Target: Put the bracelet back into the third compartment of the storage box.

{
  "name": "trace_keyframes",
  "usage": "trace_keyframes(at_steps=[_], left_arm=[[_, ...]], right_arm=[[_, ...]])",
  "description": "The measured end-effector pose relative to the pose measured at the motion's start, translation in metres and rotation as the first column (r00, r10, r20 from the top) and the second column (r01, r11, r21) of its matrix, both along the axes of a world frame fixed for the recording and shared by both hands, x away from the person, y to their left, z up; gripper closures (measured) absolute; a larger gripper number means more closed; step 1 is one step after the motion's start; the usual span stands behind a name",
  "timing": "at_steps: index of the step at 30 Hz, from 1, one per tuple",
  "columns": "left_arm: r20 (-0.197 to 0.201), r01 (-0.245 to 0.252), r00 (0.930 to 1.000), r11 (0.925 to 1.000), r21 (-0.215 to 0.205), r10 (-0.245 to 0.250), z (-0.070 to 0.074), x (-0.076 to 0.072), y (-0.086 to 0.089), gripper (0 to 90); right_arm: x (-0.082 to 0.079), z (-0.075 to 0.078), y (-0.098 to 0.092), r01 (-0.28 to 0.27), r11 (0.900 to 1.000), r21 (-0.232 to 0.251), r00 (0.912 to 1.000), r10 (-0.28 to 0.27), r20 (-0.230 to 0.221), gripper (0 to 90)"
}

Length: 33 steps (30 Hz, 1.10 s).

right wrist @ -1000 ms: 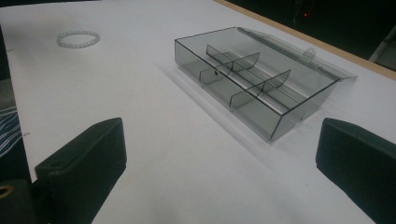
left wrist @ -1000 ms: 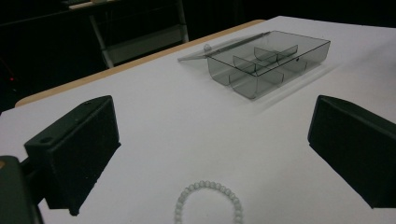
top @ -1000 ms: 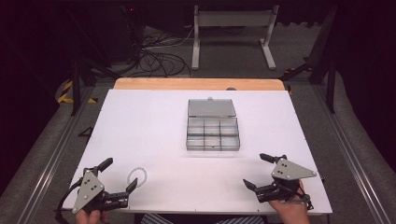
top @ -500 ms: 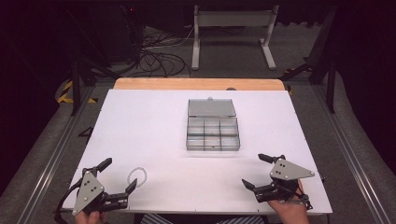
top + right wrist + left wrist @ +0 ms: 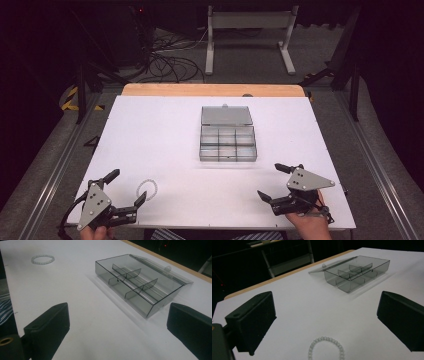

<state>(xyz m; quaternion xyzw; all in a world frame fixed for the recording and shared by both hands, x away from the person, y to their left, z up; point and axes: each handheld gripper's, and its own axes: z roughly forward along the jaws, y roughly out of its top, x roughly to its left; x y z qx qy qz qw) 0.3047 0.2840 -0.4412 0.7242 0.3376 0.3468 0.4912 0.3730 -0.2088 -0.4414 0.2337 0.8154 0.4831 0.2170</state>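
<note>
A clear smoky plastic compartment box (image 5: 227, 144) lies mid-table, its lid (image 5: 226, 115) folded open on the far side and its compartments empty. A small white bead bracelet (image 5: 147, 189) lies flat near the front left. My left gripper (image 5: 128, 185) is open just left of the bracelet, low over the table. The left gripper view has the bracelet (image 5: 325, 338) between the spread jaws and the box (image 5: 357, 272) farther off. My right gripper (image 5: 269, 181) stands open at the front right, empty. Its view looks at the box (image 5: 140, 285) and the distant bracelet (image 5: 33, 260).
The white table top (image 5: 165, 130) has a wooden strip (image 5: 210, 90) along its far edge. Beyond it are a dark floor with cables (image 5: 165, 60) and a white stand (image 5: 247, 30). Metal rails run along both sides.
</note>
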Motion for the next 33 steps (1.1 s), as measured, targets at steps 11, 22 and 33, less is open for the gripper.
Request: trace_keyframes(at_steps=[11, 22, 33], left_arm=[[-0.002, 0.001, 1.0000, 1.0000, -0.004, -0.001, 0.000, 0.000, 0.001, 2.7], [0.000, 0.004, 1.0000, 1.0000, -0.001, -0.004, 0.000, 0.000, 0.002, 2.7], [-0.007, 0.007, 1.0000, 0.9999, -0.007, -0.007, 0.000, 0.001, 0.002, 2.6]], right_arm=[[0.007, 0.013, 0.027, -0.053, 0.999, -0.008, 0.9984, 0.053, -0.018, 5.3], [0.015, 0.025, 0.058, -0.118, 0.993, -0.009, 0.9929, 0.117, -0.017, 4.9], [0.020, 0.030, 0.088, -0.176, 0.984, -0.023, 0.9842, 0.176, -0.024, 4.4]])
